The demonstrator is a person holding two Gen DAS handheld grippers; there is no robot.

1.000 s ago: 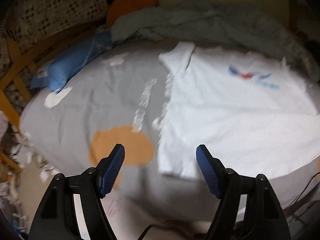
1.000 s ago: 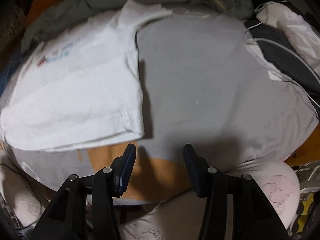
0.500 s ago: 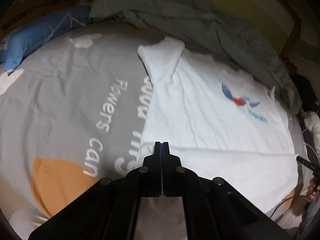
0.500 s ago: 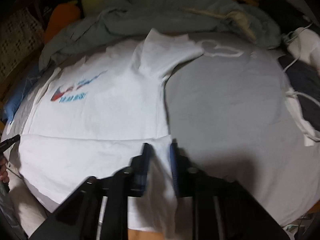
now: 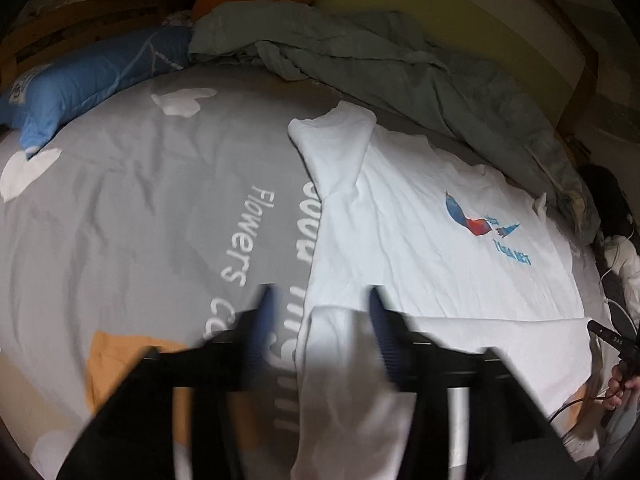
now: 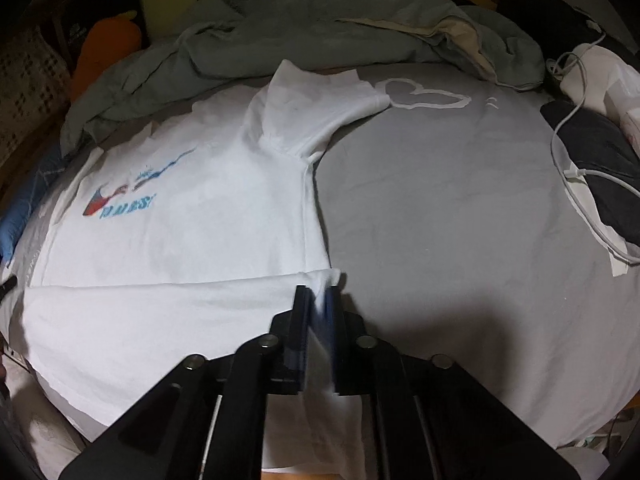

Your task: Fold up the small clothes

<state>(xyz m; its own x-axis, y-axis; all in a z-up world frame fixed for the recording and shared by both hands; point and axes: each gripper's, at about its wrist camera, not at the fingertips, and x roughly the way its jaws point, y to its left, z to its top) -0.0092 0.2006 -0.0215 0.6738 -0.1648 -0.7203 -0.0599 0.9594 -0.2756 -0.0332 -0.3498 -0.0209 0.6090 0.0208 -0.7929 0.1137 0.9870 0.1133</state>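
Tongs (image 5: 316, 312) (image 6: 318, 308) opening around shirt (image 5: 420, 248) hem

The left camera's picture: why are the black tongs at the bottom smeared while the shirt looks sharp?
Left wrist view: the left gripper is motion-blurred because its jaws are opening, while the white T-shirt lies still. Right wrist view: the right gripper is slightly smeared too, and casts a dark shadow on the grey sheet. Both views bulge from the fisheye lens.

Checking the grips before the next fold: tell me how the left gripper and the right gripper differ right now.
The left gripper has its jaws set wide, while the right gripper has only a narrow gap. The left gripper sits at the T-shirt's one side edge, the right gripper at the opposite edge. Both are opening, each with white shirt cloth between the fingers at the folded-up hem.
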